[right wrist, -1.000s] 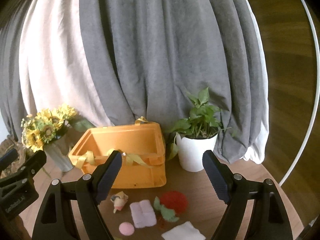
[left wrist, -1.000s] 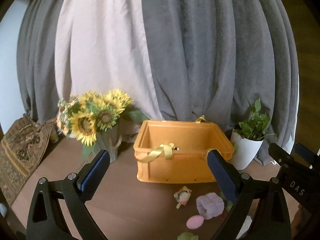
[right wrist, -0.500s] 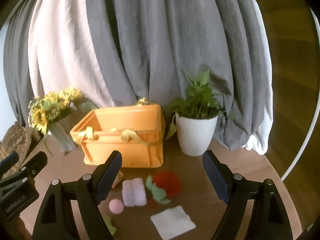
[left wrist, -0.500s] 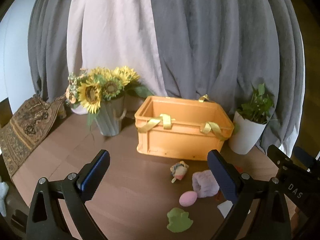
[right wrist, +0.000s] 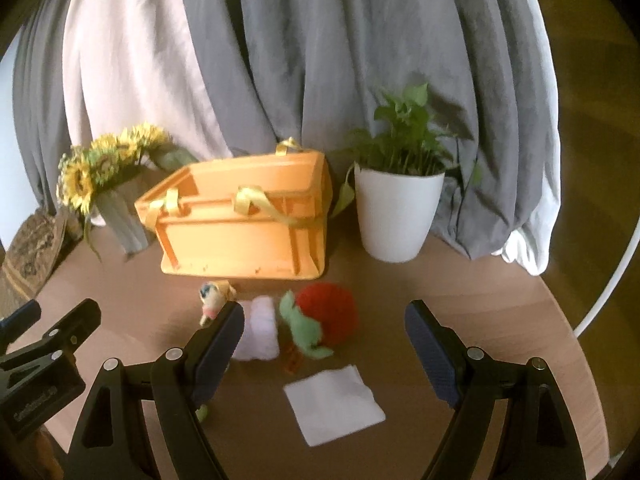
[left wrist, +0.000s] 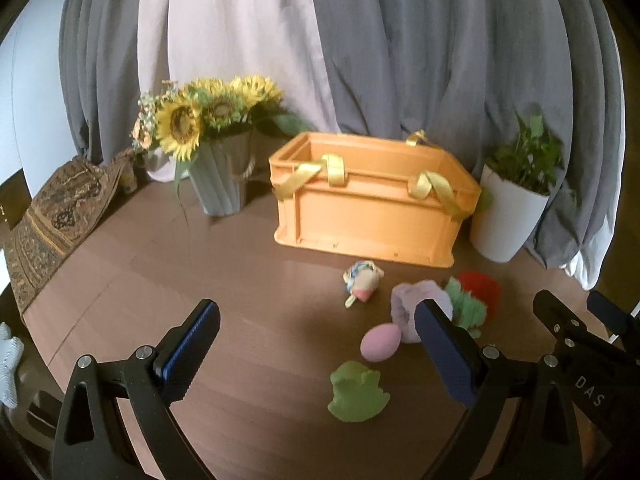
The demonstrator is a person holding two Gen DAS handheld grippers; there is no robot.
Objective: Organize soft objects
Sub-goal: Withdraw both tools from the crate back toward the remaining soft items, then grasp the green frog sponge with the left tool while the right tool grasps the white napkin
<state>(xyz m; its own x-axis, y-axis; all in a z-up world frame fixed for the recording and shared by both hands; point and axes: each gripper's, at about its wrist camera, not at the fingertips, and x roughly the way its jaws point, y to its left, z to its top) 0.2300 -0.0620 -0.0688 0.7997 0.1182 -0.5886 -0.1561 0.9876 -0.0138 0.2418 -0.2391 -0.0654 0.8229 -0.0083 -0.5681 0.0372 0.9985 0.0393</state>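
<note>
Orange crate [left wrist: 372, 216] is sitting empty-looking while both grippers, left [left wrist: 316, 354] and right [right wrist: 324, 344], are hovering wide open, needing a plush strawberry [right wrist: 330, 312] grab next.

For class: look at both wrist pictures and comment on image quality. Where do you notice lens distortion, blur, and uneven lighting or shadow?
Left wrist view: fisheye bends the curtains and darkens the corners; the orange crate is fairly sharp, casting a shadow toward the camera. Right wrist view: softer overall, the potted plant leaves smeared, the crate looks skewed, and the white cloth is bright, nearly washed out.
</note>
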